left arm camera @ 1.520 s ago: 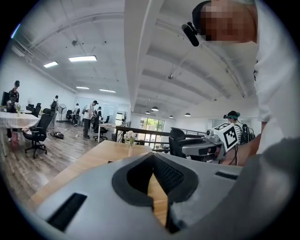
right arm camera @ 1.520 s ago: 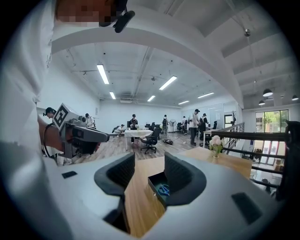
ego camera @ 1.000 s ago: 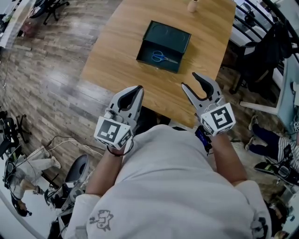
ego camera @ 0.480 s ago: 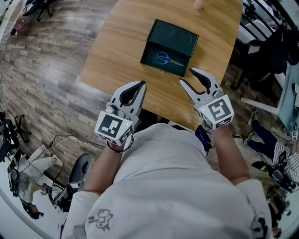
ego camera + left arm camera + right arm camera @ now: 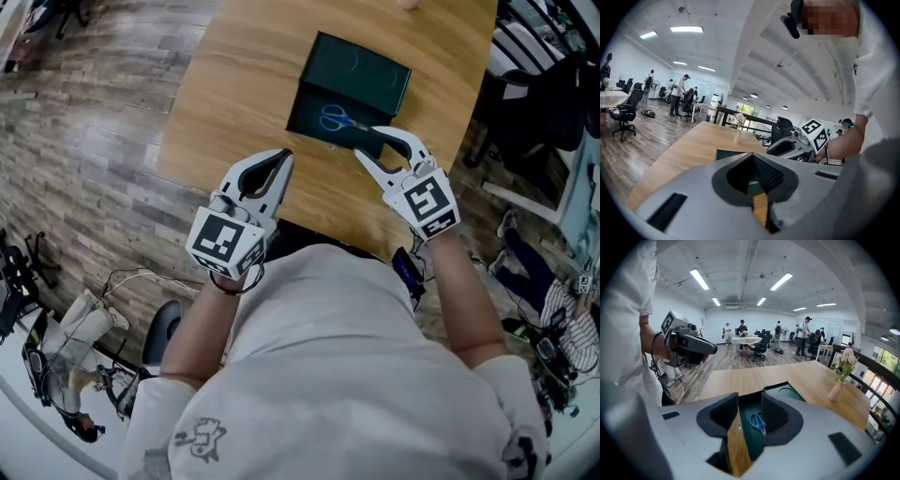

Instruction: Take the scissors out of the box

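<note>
Where the box (image 5: pixel 366 66) sits: on the table (image 5: pixel 234 84), open-topped;
Inside box: blue scissors (image 5: pixel 337 119) (lying flat);
Right gripper (image 5: pixel 367 142): over box's near edge; jaws apart, lately closing, gripping nothing;
Left gripper (image 5: pixel 281 157): short of box; jaws together, empty.

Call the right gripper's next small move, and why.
Probably ease the right gripper forward and down into the box over the scissors. Its jaws have just been closing but stand apart with nothing between them, and the scissors lie flat inside, just beyond its tips.

Bright overhead striplights — fisheye-warped edges
</note>
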Demonstrator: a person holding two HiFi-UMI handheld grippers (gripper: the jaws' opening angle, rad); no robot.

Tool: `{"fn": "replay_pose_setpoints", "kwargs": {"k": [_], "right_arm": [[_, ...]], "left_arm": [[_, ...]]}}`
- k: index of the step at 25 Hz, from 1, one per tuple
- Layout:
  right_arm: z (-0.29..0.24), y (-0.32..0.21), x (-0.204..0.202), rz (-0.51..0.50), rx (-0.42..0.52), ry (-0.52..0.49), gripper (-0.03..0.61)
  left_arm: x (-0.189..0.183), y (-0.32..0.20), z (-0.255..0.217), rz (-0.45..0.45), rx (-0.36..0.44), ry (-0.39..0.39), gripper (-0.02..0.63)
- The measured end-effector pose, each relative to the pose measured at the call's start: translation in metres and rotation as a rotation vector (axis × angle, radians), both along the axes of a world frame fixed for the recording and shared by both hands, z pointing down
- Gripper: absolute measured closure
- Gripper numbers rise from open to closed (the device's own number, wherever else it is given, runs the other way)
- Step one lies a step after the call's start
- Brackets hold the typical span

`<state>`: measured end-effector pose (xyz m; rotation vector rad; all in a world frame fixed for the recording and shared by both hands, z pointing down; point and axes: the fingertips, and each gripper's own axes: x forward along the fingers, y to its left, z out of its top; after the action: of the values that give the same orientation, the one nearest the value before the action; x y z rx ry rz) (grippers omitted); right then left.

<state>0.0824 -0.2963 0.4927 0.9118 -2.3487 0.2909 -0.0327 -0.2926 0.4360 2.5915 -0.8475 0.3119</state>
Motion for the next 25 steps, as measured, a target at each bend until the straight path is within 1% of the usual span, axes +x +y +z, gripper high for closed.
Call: {"fn": "replay_pose_setpoints", "kwargs": {"k": [7, 16, 23, 25], "right_arm": [[0.042, -0.023, -0.008, -0.048, -0.081, 0.08, 0.419], [0.111, -0.035, -0.014, -0.12, -0.166, 0.23, 0.425], [0.156, -0.045, -0.016, -0.122, -0.249, 0.299, 0.428], [0.167, -0.045, -0.016, -0.13, -0.267, 0.333, 0.431]], "left_arm": [[0.0, -0.027, 0.023, 0.02, -0.039, -0.011, 0.608], [0.002, -0.038, 0.058, 0.063, -0.093, -0.029, 0.608], [0.005, -0.052, 0.084, 0.082, -0.133, -0.041, 0.608], [0.006, -0.053, 0.09, 0.092, -0.142, -0.051, 0.608]]}}
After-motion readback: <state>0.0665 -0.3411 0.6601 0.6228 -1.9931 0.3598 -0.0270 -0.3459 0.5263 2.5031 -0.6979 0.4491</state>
